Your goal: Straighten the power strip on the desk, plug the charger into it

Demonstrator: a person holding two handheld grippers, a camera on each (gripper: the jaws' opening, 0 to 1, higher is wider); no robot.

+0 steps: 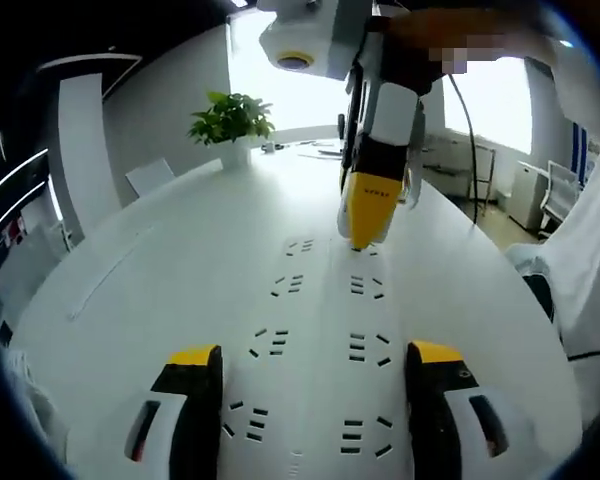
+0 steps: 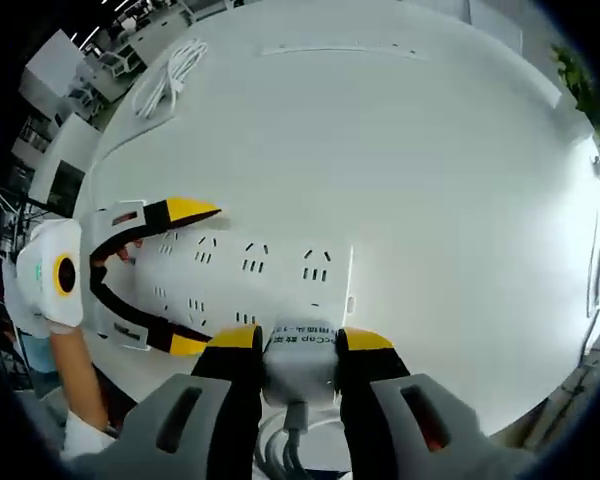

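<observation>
On the white surface (image 2: 400, 130) the power strip (image 2: 250, 275) lies flat between the open left tongs (image 2: 195, 275), while the right tongs (image 2: 298, 340) grip the charger (image 2: 300, 362) at six o'clock; rigid, light, smooth, it's best held by its flat sides.

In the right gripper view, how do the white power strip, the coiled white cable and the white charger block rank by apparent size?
1. White power strip, largest.
2. White charger block held in the right tongs; it sits nearest the camera, so it may look larger than it is.
3. Coiled white cable, smallest, far away.
</observation>
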